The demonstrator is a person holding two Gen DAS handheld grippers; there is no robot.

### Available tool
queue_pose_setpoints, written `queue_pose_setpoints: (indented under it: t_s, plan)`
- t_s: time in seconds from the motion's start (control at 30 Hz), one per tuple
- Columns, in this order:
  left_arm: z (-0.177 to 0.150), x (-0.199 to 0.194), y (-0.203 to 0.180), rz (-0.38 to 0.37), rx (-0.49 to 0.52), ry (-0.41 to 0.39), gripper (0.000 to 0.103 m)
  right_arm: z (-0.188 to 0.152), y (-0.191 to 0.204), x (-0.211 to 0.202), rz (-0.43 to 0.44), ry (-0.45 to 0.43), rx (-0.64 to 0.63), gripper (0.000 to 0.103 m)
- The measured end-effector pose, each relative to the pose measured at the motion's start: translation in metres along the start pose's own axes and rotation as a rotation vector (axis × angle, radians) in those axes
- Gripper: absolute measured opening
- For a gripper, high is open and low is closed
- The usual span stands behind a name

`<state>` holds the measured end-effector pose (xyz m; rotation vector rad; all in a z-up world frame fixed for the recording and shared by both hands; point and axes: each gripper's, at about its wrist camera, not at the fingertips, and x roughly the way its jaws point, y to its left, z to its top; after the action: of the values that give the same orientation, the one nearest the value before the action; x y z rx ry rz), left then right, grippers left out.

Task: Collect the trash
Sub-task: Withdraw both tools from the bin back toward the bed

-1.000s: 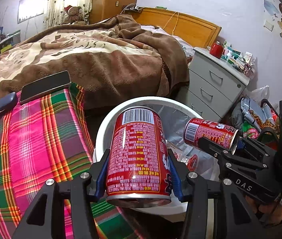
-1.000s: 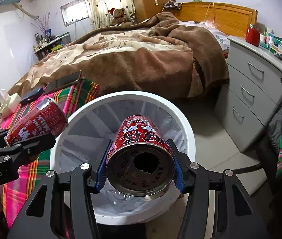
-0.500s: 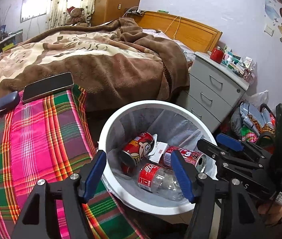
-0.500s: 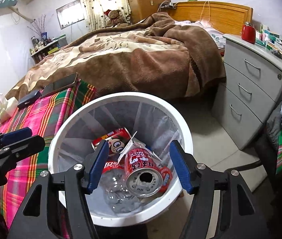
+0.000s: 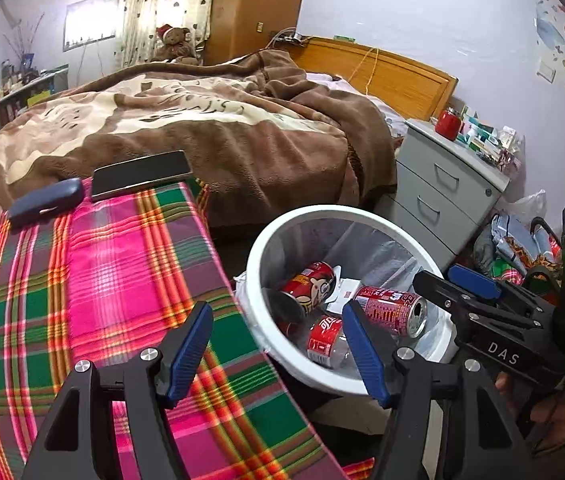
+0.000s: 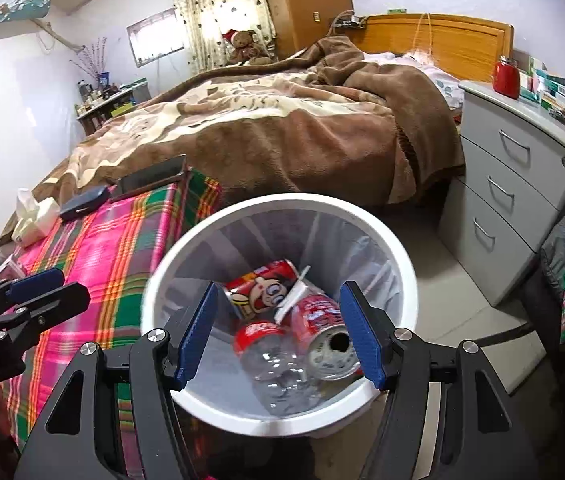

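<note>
A white trash bin (image 5: 306,216) (image 6: 282,202) with a clear liner stands on the floor beside the plaid-covered surface. Inside lie red drink cans (image 5: 390,310) (image 6: 322,332), a cartoon-printed can (image 5: 310,282) (image 6: 260,286), a crushed clear bottle with a red label (image 5: 324,340) (image 6: 270,356) and white paper. My left gripper (image 5: 278,346) is open and empty, over the plaid edge left of the bin. My right gripper (image 6: 278,332) is open and empty above the bin; it also shows in the left wrist view (image 5: 470,292).
A pink and green plaid cloth (image 5: 94,280) holds a phone (image 5: 140,174), a dark blue case (image 5: 44,202) and tissues (image 6: 34,216). A bed with a brown blanket (image 6: 282,128) lies behind. A grey drawer unit (image 6: 518,184) and bags (image 5: 522,248) stand to the right.
Both grippers opened and let go of their red cans, which fell into the bin. The left gripper has since moved left, over the plaid cloth.
</note>
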<state>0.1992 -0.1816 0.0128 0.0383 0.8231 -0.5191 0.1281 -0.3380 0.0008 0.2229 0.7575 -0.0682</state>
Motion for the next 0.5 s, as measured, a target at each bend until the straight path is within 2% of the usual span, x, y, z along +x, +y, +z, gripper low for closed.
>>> queue_pose_setpoints:
  t_s: [0.5]
  plan:
    - [-0.029, -0.050, 0.055, 0.062, -0.083, -0.045, 0.066, -0.009, 0.059, -0.006, 0.068, -0.020, -0.069, 0.065]
